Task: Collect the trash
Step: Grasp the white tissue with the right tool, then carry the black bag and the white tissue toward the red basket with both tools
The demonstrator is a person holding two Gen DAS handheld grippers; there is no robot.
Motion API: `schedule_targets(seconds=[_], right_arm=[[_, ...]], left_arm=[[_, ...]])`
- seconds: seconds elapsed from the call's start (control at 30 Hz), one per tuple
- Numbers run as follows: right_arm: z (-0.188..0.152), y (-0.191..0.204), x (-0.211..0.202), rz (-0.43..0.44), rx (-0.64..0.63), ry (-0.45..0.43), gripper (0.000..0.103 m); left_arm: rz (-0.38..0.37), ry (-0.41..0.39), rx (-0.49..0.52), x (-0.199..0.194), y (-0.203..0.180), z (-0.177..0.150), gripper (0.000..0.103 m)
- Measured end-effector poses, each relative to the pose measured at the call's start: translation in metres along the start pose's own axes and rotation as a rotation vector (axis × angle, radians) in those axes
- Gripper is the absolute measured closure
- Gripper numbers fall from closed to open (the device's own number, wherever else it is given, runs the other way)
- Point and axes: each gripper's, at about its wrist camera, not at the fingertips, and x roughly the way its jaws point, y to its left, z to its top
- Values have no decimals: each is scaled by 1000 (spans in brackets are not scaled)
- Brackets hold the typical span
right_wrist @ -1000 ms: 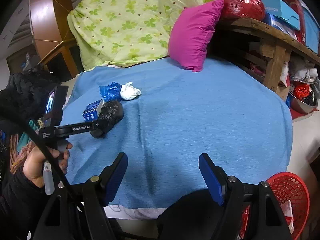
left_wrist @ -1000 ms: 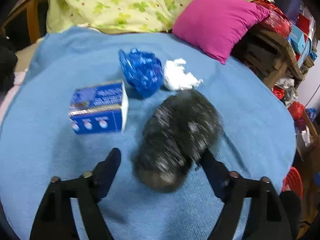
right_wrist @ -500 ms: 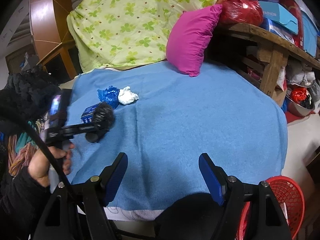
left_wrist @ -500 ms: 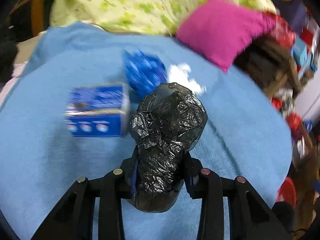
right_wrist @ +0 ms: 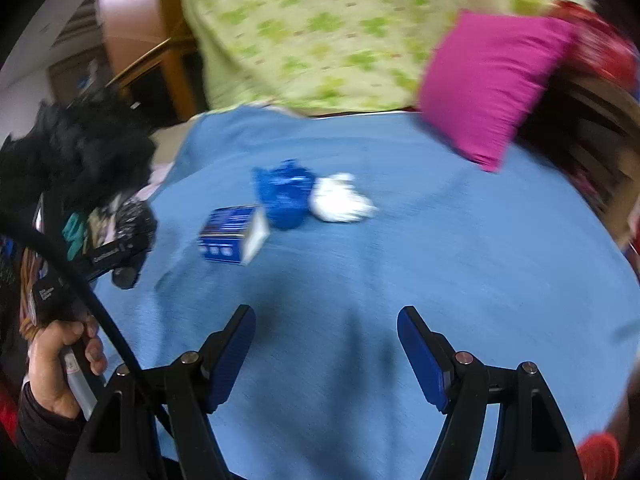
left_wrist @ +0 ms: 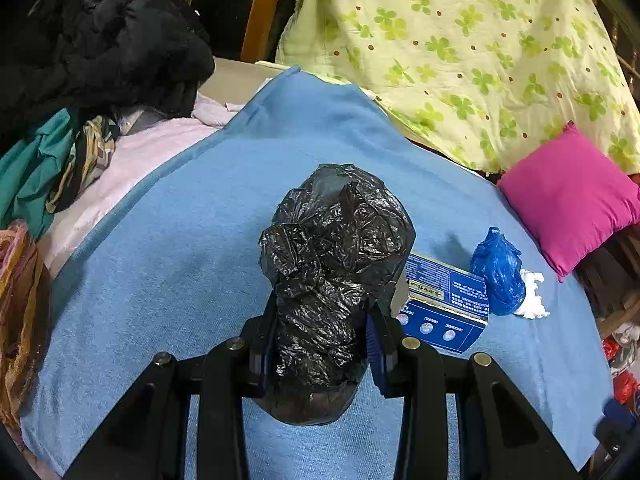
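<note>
Grips the black bag point(left_wrist: 336, 248) tight now in the left claw point(left_wrist: 320, 320), squeezing hard into both crinkly sides. Holds it up above the blue blanket point(left_wrist: 180, 260), no more lying loose between wide-open fingers like one second ago. Swings over to the left as well, looking now toward the heap of dark clothes point(left_wrist: 104, 40) past the blanket's edge. Pushes the rest of the trash off to the right of the left view: the blue box point(left_wrist: 444, 304), the blue bag point(left_wrist: 498, 272) just beside it, and the white paper ball point(left_wrist: 532, 296) touching that bag, all near the pink pillow point(left_wrist: 572, 200). Means one piece of trash caught and ready to carry away. Leaves three pieces to pick up from the blanket. Keeps the right claw point(right_wrist: 326, 340) spread wide apart with nothing inside, low over the near part of the blanket. Moves fast there, judging by the smeary right view. Shows a bit of something red low at the right of that view, too blurry to name. Probably needs a bin for the drop next. Could slip out, being soft and slick plastic, so best to keep squeezing until then.
</note>
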Motion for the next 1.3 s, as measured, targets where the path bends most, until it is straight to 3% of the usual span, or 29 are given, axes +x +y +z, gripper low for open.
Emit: schedule_targets(seconds=[0.1,0.23,0.53,0.67,0.77,0.9,1.3], right_arm=[[17,-1,25,-13,-10,1,26],[41,-23,59,-116,24,2,26],[77,-26,136,-72,-29,94,26],[88,-24,164,-119,-54,116,27],[91,-34,181,-106,-19,147,49],[92,-34,170,-80,-38,120,62],[66,-47,57,-71,32,4,62]], left_arm=[[-14,17,-4,3,-3,-4,64],[-41,32,-4,7,-5,-3,64],[-55,38,-14,11,-5,0,64],[-54,44,-15,15,-7,0,64],[-55,50,-8,18,-9,-1,64],[-59,56,-5,22,-9,1,64],[-44,16,61,18,-21,-6,64]])
